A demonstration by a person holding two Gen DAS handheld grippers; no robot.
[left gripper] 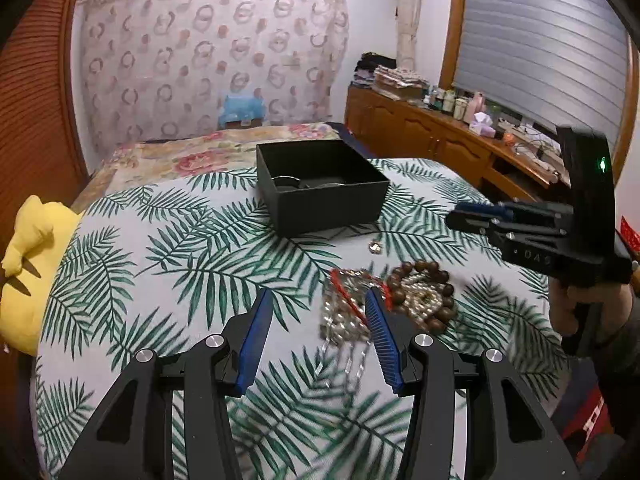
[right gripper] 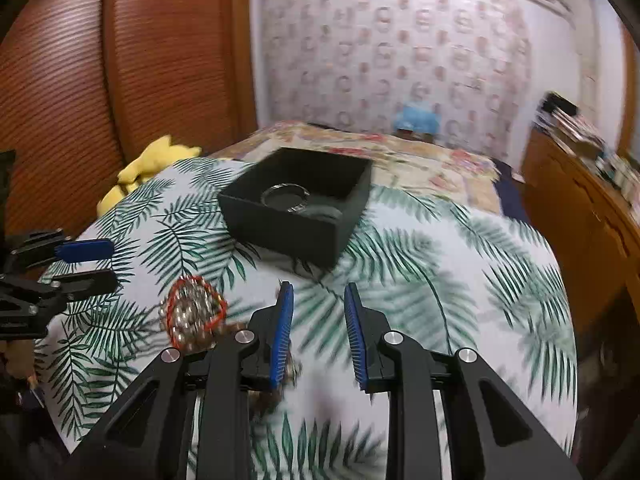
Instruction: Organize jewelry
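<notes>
A tangle of jewelry lies on the leaf-print bedcover: a red cord with silvery beads (left gripper: 347, 300), a brown wooden bead bracelet (left gripper: 425, 295) and a small gold piece (left gripper: 375, 246) lying apart. My left gripper (left gripper: 319, 291) hovers open just over the tangle's left side, its pads pressing on nothing. An open black box (left gripper: 320, 186) behind holds a clear bangle (right gripper: 285, 196). My right gripper (right gripper: 318, 286) is narrowly open with only bedcover between its fingers. The beads (right gripper: 196, 312) sit to its left, and brown beads (right gripper: 276, 396) show under its left finger.
A yellow plush toy (left gripper: 28, 264) lies at the bed's left edge by a wooden wardrobe (right gripper: 80, 80). A wooden sideboard (left gripper: 440, 140) crowded with bottles runs along the right. A floral quilt (left gripper: 208, 152) covers the far bed. A hand (left gripper: 568, 308) holds the right gripper's handle.
</notes>
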